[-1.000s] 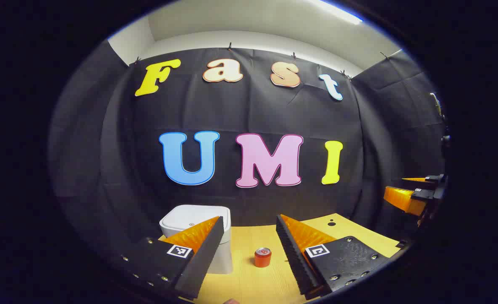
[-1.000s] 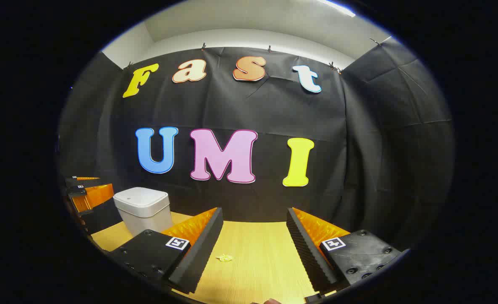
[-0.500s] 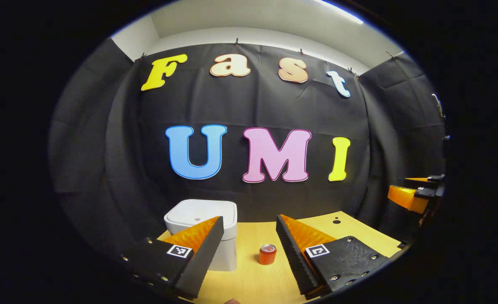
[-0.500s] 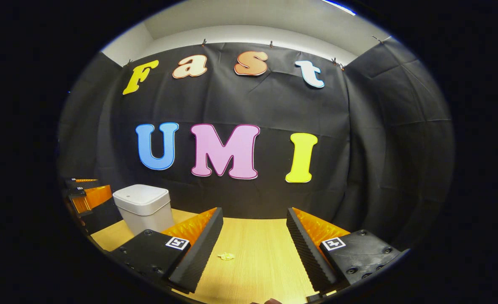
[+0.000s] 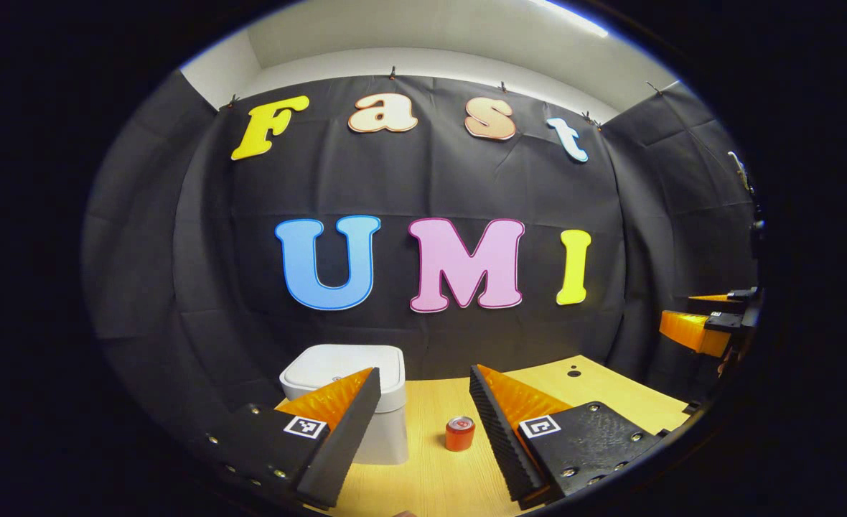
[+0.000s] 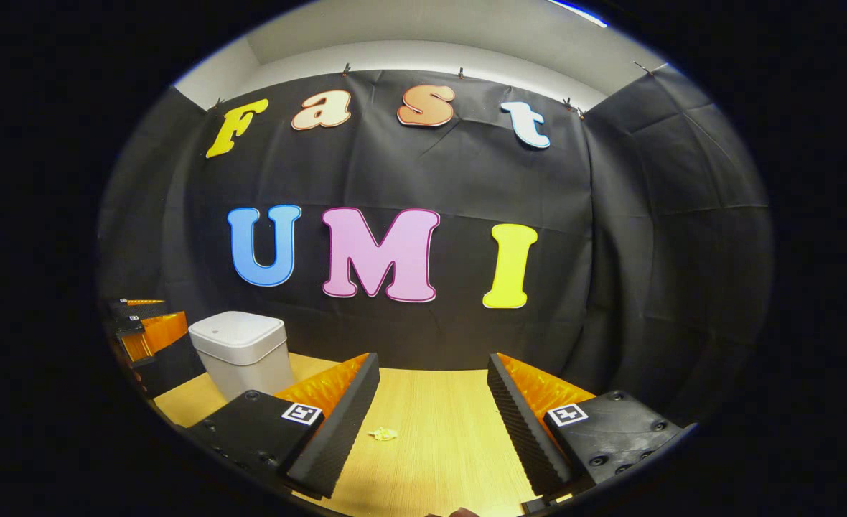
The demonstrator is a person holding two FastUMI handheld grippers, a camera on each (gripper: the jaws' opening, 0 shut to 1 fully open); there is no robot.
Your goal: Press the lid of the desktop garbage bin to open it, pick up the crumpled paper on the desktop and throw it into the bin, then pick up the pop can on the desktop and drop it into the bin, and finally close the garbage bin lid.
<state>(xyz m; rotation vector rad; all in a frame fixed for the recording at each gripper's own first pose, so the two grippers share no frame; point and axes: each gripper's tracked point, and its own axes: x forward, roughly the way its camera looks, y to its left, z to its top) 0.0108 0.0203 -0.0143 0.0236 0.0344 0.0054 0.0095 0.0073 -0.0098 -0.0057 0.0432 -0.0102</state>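
While the counter point(image 6: 438, 431) is carrying all three task items, you are holding both tools above it with nothing gripped. The garbage bin point(image 5: 355, 402) is standing at the back left of the counter with its lid point(image 5: 343, 362) down, so the first step is not yet done. If you press off-centre or push sideways, you are risking sliding or tipping the light bin instead of releasing the lid.

The left hand-held gripper point(image 5: 423, 424) is spread wide, with the bin behind its left finger and the pop can point(image 5: 459, 434) standing upright between the fingers, farther off. In reaching for the lid, you are likely passing near the can; a stray finger is liable to knock it over and send it rolling.

The right hand-held gripper point(image 6: 431, 424) is also spread, with the crumpled paper point(image 6: 383, 434) lying on the counter just ahead of its left finger. The paper is small and flat, so a shallow pinch is risking a miss or a push away.
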